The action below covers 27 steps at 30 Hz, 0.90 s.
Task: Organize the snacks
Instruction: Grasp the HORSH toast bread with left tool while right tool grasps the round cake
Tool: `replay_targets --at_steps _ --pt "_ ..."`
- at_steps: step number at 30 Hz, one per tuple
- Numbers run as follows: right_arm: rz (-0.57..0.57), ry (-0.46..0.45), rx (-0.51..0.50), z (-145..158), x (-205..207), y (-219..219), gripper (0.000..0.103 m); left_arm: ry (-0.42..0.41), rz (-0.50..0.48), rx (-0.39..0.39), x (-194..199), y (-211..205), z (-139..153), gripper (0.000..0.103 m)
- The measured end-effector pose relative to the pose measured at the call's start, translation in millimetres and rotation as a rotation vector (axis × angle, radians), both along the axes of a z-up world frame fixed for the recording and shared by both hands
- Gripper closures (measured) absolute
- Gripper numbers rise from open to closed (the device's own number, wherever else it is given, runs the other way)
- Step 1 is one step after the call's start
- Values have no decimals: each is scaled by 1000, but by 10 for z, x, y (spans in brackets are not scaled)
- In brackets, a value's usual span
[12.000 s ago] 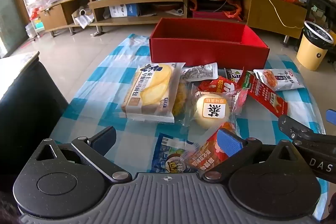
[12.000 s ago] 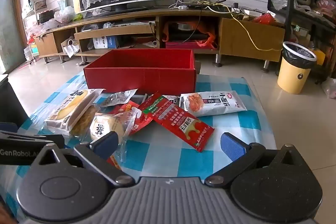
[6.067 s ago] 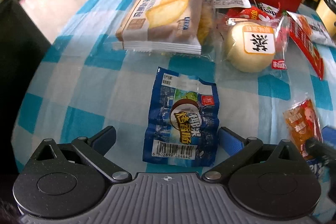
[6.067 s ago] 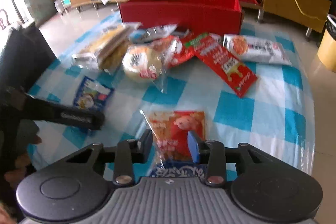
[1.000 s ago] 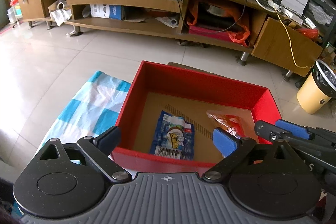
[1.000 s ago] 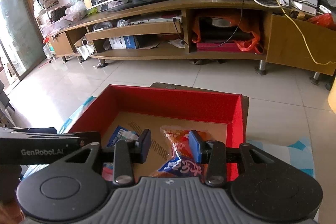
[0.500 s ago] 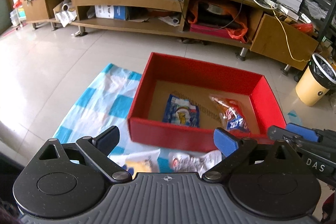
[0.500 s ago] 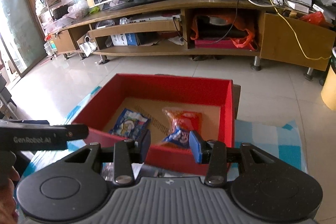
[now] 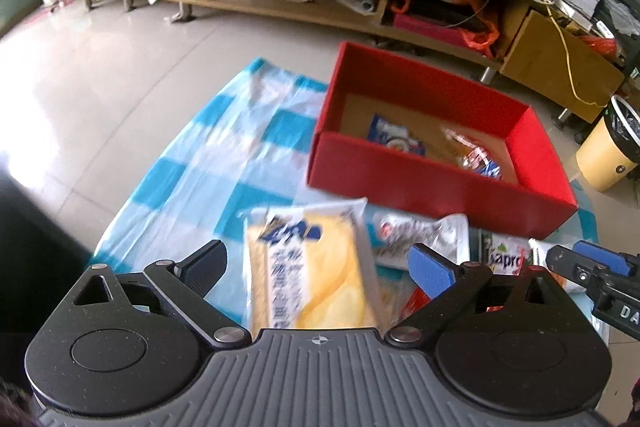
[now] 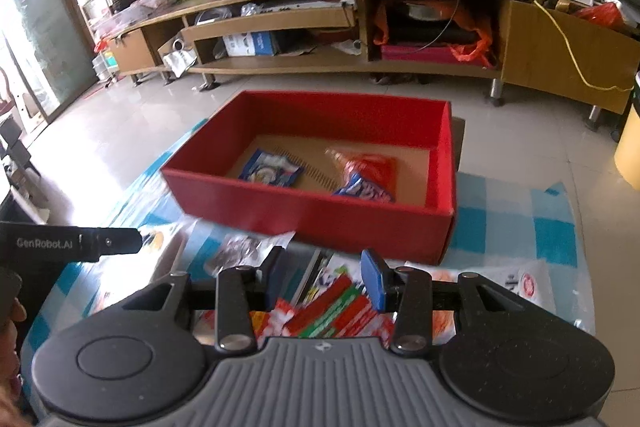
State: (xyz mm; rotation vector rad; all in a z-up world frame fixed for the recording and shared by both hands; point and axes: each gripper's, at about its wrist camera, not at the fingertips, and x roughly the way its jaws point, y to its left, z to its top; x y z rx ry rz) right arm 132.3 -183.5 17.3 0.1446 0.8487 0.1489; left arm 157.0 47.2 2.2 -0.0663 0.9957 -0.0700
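My left gripper [image 9: 316,265] is opening wide over the yellow bread packet [image 9: 310,267], just before the red box [image 9: 432,179]; my right gripper [image 10: 324,277] is pinched narrow, empty.

Left gripper [image 9: 316,263] opening, right gripper [image 10: 325,277] seemingly closed

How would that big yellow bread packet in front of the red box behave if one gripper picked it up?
The bread packet looks puffy and soft, so it would probably squash under a hard pinch. Its glossy wrapper may slip. Being wide and flat, it would likely sag if held by one edge, yet seems light for its size.
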Motion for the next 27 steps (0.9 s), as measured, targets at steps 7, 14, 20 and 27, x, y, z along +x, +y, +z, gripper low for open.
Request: replay_targets --at_steps 7,14,20,27 --pt "26 9 9 -17 -177 83 60 69 26 -24 14 41 -169 2" --pt "27 35 15 -78 -174 54 60 121 66 -16 186 -22 -379 0" --pt "37 62 28 -136 -119 87 59 208 106 -97 274 67 -586 13" --pt "52 128 74 -228 -91 166 59 207 87 -93 110 164 -479 24"
